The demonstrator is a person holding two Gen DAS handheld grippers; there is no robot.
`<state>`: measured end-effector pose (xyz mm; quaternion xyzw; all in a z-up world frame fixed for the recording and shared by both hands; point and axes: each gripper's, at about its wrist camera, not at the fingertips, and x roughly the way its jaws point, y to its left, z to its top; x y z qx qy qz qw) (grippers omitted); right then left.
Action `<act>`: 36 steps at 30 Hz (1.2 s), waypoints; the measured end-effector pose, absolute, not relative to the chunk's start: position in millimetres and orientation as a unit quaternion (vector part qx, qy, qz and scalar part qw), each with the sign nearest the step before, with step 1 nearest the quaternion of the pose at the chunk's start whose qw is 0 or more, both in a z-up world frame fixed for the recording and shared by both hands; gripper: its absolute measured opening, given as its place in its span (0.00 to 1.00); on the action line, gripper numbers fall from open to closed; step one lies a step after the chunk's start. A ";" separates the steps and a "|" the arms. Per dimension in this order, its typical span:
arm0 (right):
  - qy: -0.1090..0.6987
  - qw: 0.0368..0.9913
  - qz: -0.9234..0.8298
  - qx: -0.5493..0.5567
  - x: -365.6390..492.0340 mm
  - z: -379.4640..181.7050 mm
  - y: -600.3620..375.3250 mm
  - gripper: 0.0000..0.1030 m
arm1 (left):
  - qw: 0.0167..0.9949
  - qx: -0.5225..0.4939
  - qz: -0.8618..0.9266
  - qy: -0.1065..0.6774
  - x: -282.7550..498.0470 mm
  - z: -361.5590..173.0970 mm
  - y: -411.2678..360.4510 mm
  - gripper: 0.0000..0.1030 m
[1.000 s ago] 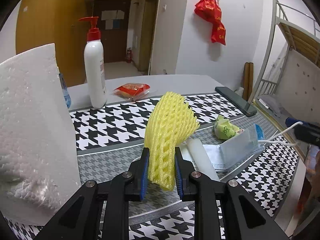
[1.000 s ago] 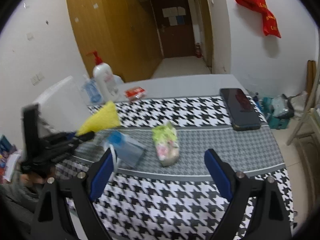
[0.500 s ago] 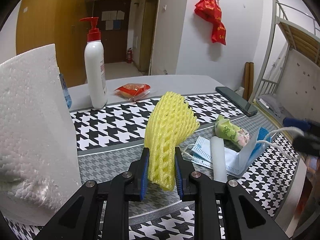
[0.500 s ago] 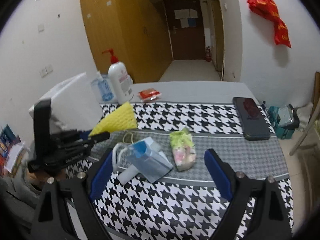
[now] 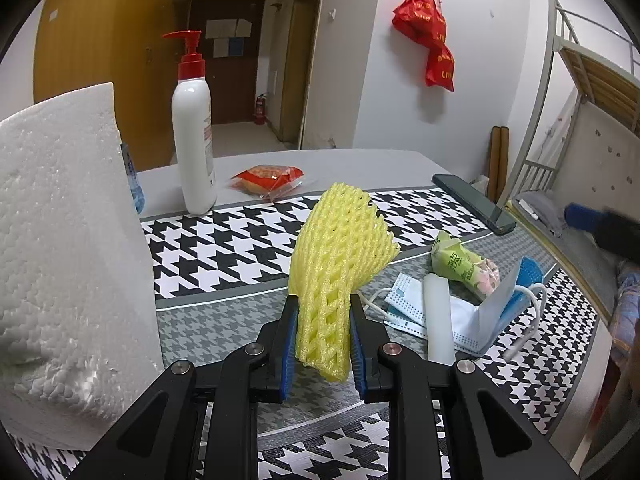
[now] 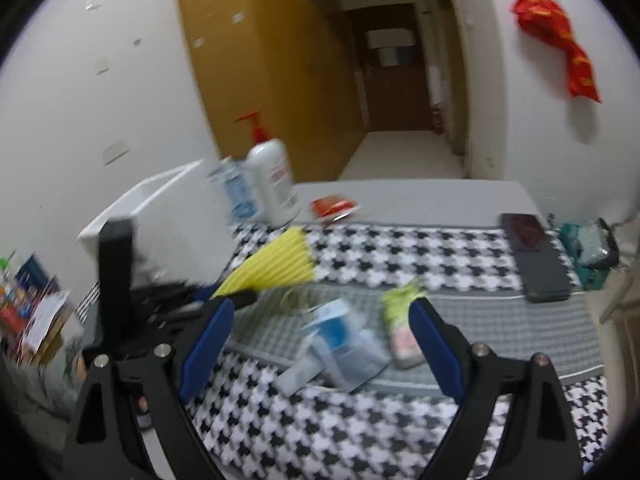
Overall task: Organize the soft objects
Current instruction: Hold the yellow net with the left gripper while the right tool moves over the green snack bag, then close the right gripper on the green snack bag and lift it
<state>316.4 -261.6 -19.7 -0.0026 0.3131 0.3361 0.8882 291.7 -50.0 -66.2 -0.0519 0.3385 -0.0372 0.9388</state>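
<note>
Yellow foam net (image 5: 340, 268): pinched upright between the left gripper (image 5: 323, 344) fingers, above the bench (image 5: 360, 166) with its houndstooth cloth (image 5: 224, 240). Face masks (image 5: 452, 320) and green packet (image 5: 460, 266) lie just beside. Right gripper (image 6: 320, 344): fingers wide apart, empty. Room: white walls, wooden door (image 5: 230, 60), bunk bed (image 5: 592, 92).

Yellow foam net (image 5: 340, 264), matt, meshed

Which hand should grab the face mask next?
Probably the right. The right gripper is open and empty, above the face mask. The left gripper is shut on the yellow foam net.
</note>
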 end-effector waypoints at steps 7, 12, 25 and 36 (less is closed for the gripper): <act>0.351 0.892 0.285 -0.011 355.2 -42.1 -271.1 0.89 | 0.940 -0.055 -0.035 0.334 289.5 -64.1 -49.3 0.24; 0.383 0.883 0.270 -0.019 374.8 -62.8 -272.5 0.89 | 0.941 -0.053 -0.037 0.332 288.5 -63.1 -50.2 0.24; 0.429 0.866 0.249 -0.061 397.5 -89.3 -253.5 0.75 | 0.940 -0.057 -0.038 0.334 288.3 -62.7 -49.7 0.24; 0.457 0.852 0.243 -0.080 405.3 -106.1 -241.4 0.59 | 0.941 -0.060 -0.039 0.332 287.3 -61.4 -47.9 0.24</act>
